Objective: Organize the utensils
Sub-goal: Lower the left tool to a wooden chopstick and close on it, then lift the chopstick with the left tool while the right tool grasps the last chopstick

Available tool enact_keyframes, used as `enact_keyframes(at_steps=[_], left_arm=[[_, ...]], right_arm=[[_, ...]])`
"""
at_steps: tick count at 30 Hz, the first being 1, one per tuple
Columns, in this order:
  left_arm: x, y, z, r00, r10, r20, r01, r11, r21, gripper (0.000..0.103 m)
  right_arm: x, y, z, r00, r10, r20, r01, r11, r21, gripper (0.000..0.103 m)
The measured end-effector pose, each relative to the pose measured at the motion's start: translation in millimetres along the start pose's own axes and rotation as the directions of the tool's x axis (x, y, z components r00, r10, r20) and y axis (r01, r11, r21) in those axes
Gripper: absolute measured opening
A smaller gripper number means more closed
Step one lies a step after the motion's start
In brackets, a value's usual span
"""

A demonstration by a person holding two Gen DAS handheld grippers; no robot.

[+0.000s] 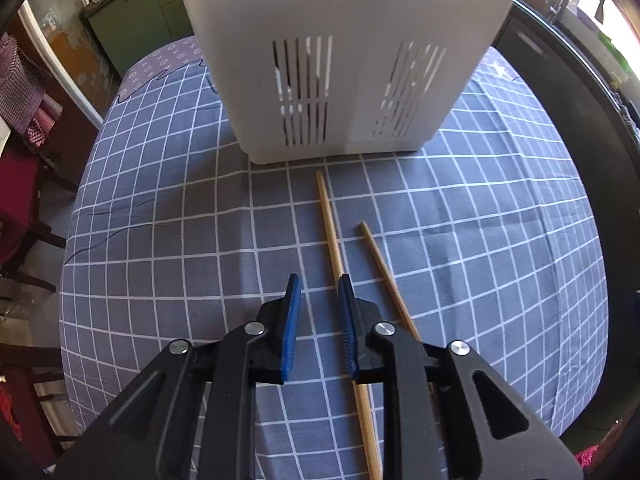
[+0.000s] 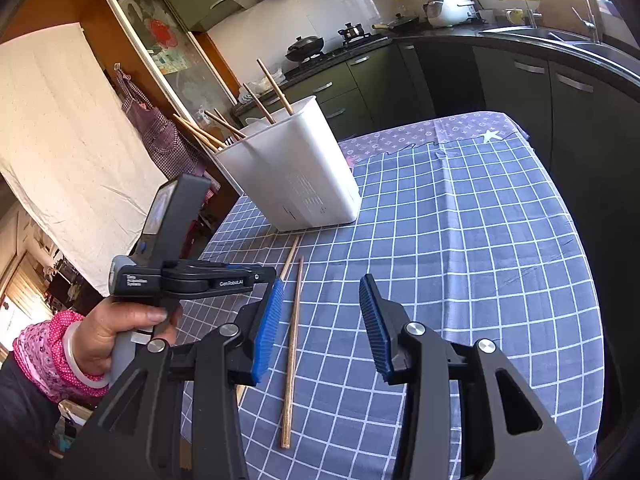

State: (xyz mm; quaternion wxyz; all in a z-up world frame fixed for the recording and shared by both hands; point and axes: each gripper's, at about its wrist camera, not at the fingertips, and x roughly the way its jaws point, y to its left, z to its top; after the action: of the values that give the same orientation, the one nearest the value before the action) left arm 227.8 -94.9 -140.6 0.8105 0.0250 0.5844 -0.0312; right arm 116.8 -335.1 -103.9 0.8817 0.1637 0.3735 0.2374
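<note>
Left wrist view shows two wooden chopsticks on the checked cloth of the surface (image 1: 160, 240), just in front of the white slotted holder (image 1: 340, 60): the longer chopstick (image 1: 329, 224) runs from near the holder's base back under the left tongs (image 1: 320, 292), and the shorter chopstick (image 1: 384, 272) lies just beside it to the right, the two splaying apart toward the holder. The likeliest slip, as I judge it, is a missed or skewed pick: the longer stick passes beneath the right-hand pad rather than between the pads, so closing from here could press it flat or roll it aside instead of catching it. A thin round stick on soft cloth may also pivot if gripped far from its middle, and its far tip could then knock the holder's wall or miss the opening. Bunching the cloth is another risk if the pads come down too low. The left tongs stand narrowly parted, gripping nothing; whether the right pad actually touches the stick below cannot be told. In the right wrist view the right tongs (image 2: 320, 292) are spread wide and empty, hovering above the surface with one chopstick (image 2: 294, 344) lying between its pads' line of sight, apart from them. The holder (image 2: 296, 168) there already carries several chopsticks (image 2: 276, 88) leaning out of its top.
</note>
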Motion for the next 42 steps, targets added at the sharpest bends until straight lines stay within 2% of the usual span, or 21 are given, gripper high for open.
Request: enact_keyframes(at_steps=[7, 15, 19, 27, 35, 37, 42], left_arm=[[6.1, 2.3, -1.9, 1.000, -0.017, -0.002, 0.017, 0.999, -0.043, 0.019], [-7.1, -3.1, -1.8, 1.000, -0.013, 0.023, 0.014, 0.999, -0.046, 0.019], [-6.5, -10.8, -4.1, 0.999, -0.033, -0.002, 0.033, 0.999, -0.032, 0.019], [0.0, -34.2, -3.2, 0.999, -0.012, -0.037, 0.012, 1.000, 0.007, 0.019], [13.6, -46.1, 16.4, 0.998, -0.018, -0.059, 0.019, 1.000, 0.020, 0.018], [13.9, -47.5, 16.9, 0.998, -0.025, -0.060, 0.027, 0.999, 0.036, 0.008], [11.9, -39.7, 12.5, 0.995, -0.055, -0.082, 0.058, 0.997, 0.041, 0.006]], right_arm=[[-0.7, -13.2, -3.3, 1.000, 0.010, 0.002, -0.010, 0.999, 0.030, 0.042], [-0.9, -19.1, -7.0, 1.000, 0.016, -0.002, -0.016, 0.999, 0.045, 0.042], [-1.5, -21.2, -7.5, 1.000, 0.024, -0.001, -0.024, 0.998, 0.051, 0.042], [-2.2, -20.4, -7.6, 1.000, 0.029, 0.000, -0.029, 0.998, 0.054, 0.042], [-2.4, -21.1, -8.6, 1.000, 0.030, -0.007, -0.029, 0.998, 0.057, 0.043], [-2.6, -20.8, -8.9, 1.000, 0.027, -0.010, -0.027, 0.998, 0.057, 0.043], [-2.4, -17.0, -8.1, 1.000, 0.020, -0.015, -0.020, 0.999, 0.049, 0.043]])
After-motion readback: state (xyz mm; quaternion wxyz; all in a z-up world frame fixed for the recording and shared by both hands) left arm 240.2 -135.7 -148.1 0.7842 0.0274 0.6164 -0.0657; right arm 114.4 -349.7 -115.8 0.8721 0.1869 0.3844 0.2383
